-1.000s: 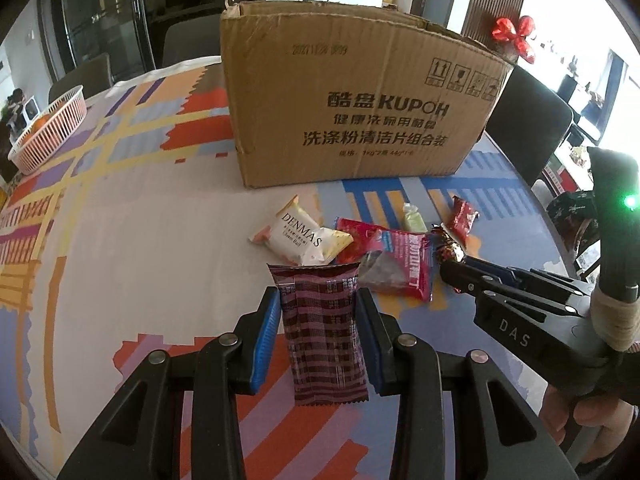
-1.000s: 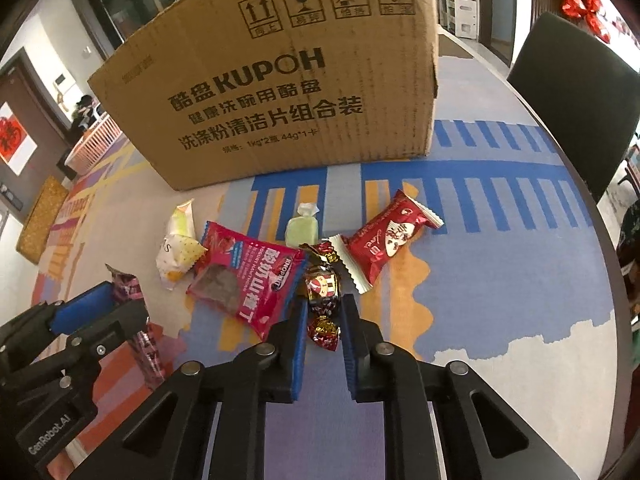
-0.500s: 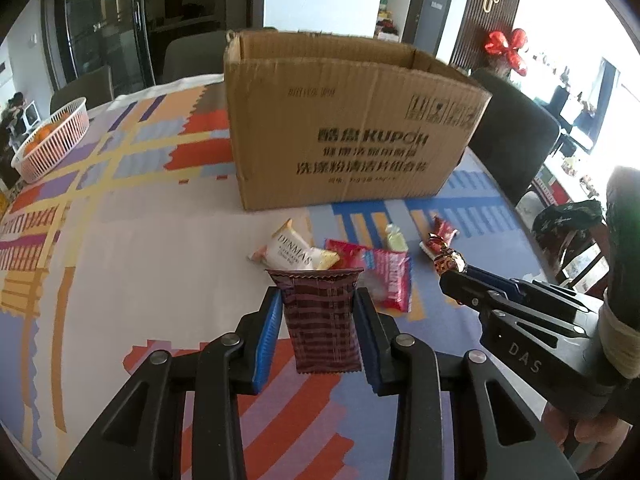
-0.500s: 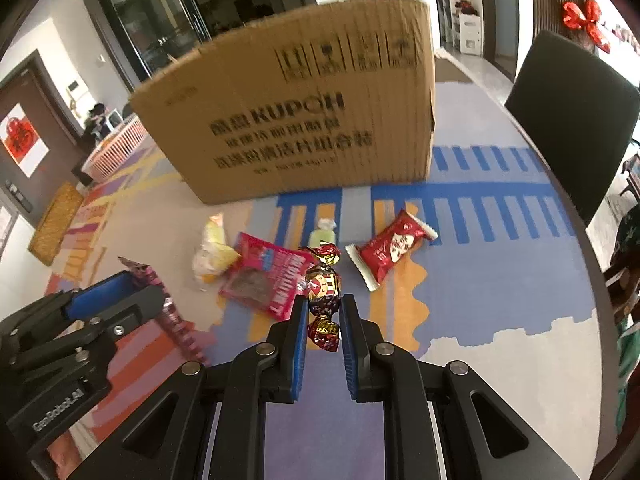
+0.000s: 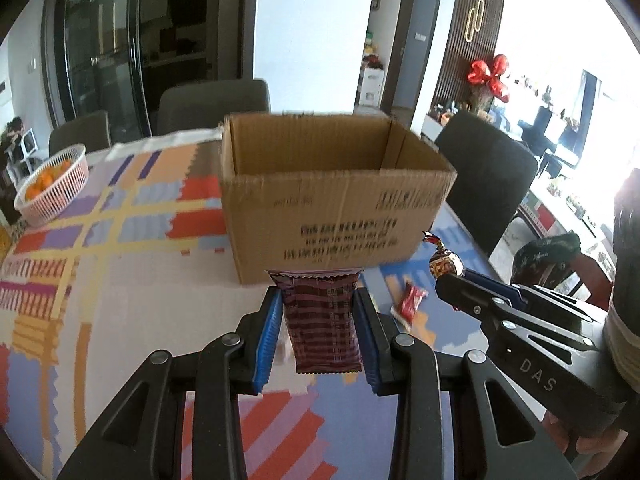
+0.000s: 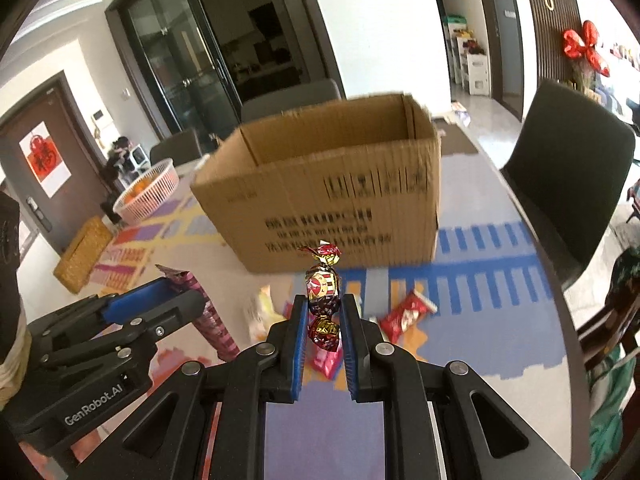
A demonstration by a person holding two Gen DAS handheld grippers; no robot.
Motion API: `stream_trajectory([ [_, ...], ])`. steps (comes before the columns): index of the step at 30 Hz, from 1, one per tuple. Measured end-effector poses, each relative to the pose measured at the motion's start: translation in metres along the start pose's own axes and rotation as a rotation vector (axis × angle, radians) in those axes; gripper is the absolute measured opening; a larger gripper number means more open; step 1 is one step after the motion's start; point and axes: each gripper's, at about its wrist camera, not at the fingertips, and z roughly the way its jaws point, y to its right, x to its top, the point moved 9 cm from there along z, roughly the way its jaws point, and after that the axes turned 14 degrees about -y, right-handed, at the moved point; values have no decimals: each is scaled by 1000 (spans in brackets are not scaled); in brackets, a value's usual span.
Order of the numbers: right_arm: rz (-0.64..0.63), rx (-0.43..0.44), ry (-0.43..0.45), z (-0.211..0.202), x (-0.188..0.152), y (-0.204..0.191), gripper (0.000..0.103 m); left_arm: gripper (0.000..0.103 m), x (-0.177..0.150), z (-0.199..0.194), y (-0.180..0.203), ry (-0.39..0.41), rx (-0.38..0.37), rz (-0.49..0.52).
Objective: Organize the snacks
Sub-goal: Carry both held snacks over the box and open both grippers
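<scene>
We hold the left gripper (image 5: 318, 312) clamped on a maroon striped packet (image 5: 322, 324) and the right gripper (image 6: 323, 312) clamped on a foil candy (image 6: 322, 286), both before the open cardboard box (image 5: 332, 204).

Both grippers are rising off the table (image 5: 120, 288) — the left gripper (image 5: 318, 334) lifting the maroon wafer packet (image 5: 322, 322), the right gripper (image 6: 324, 330) the foil candy (image 6: 323, 286) — now nearing the cardboard box (image 5: 332, 208), its open top coming into view.
</scene>
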Motion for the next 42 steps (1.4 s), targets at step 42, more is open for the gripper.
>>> stream_trajectory([
  [42,-79,-92,111,-9,163,-6,18,55,163,16,-22,87,50,79],
])
